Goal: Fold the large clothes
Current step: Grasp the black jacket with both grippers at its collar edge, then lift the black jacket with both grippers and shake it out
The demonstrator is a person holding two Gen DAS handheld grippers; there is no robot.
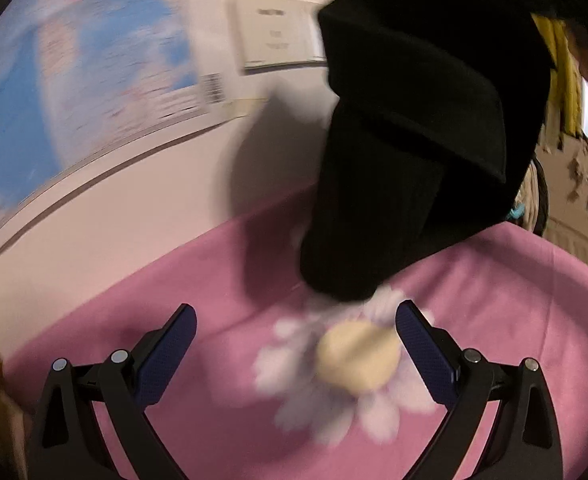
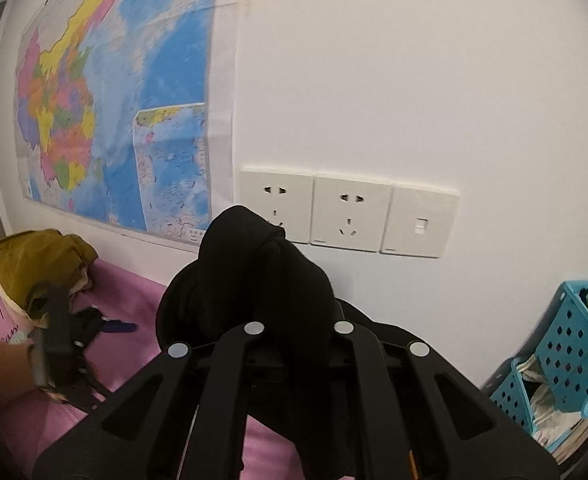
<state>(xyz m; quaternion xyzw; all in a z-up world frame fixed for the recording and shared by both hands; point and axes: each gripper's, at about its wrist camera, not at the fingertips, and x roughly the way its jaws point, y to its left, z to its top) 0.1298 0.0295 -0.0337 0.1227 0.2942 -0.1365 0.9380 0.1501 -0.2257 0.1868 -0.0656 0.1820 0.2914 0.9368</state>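
While gripped: one black garment point(image 2: 253, 280); two sockets point(image 2: 314, 208)

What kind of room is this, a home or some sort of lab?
Most likely a bedroom at home: a pink flowered bedsheet under the black garment, a wall map beside wall sockets, and blue storage baskets of clutter.

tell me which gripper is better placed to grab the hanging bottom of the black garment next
Left. The left gripper is open and empty above the pink sheet, just short of the black garment's dangling lower end. The right gripper is shut on that garment, holding it up.
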